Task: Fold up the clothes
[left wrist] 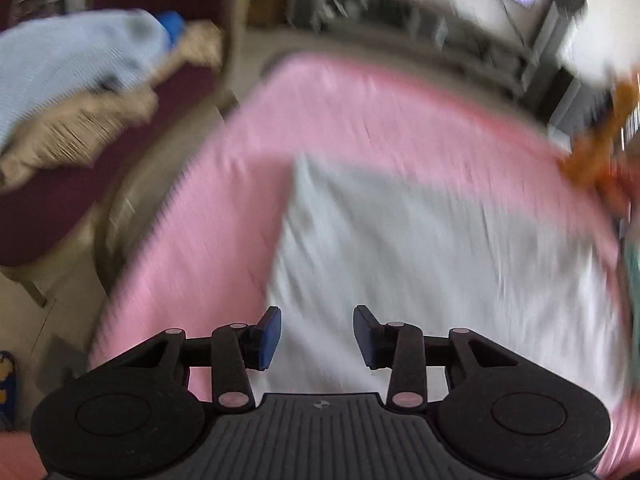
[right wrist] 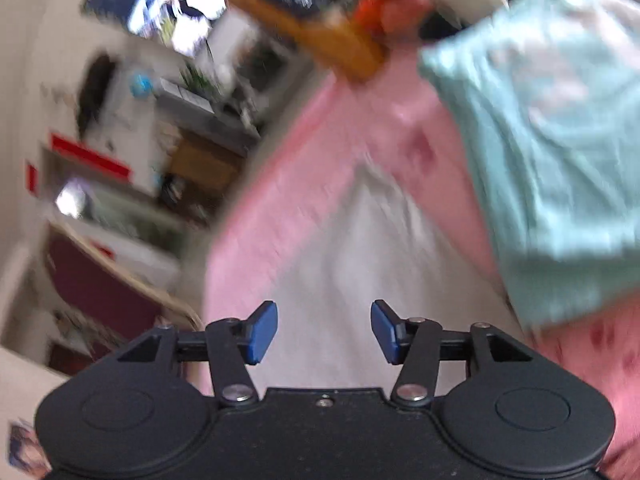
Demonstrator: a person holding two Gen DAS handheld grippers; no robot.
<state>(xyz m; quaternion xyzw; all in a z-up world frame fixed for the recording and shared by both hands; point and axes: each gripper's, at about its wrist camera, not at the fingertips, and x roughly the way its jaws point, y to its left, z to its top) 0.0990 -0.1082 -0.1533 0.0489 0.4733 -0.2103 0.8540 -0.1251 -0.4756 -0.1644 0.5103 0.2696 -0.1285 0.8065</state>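
Observation:
A white garment (left wrist: 432, 256) lies flat on a pink sheet (left wrist: 360, 120) over the bed; both views are blurred. My left gripper (left wrist: 317, 338) hangs above the garment's near left part, its blue pads apart with nothing between them. In the right wrist view the same white garment (right wrist: 360, 272) runs away from me on the pink sheet (right wrist: 280, 200). My right gripper (right wrist: 324, 332) is above it, open, its blue pads wide apart and empty. A pale green folded cloth (right wrist: 560, 140) lies on the sheet to the right.
A chair with a dark red seat (left wrist: 80, 184) stands left of the bed, piled with a light blue cloth (left wrist: 68, 64) and a beige one (left wrist: 80, 128). An orange object (right wrist: 320, 32) sits at the bed's far end. Shelves (right wrist: 180, 120) and clutter line the far wall.

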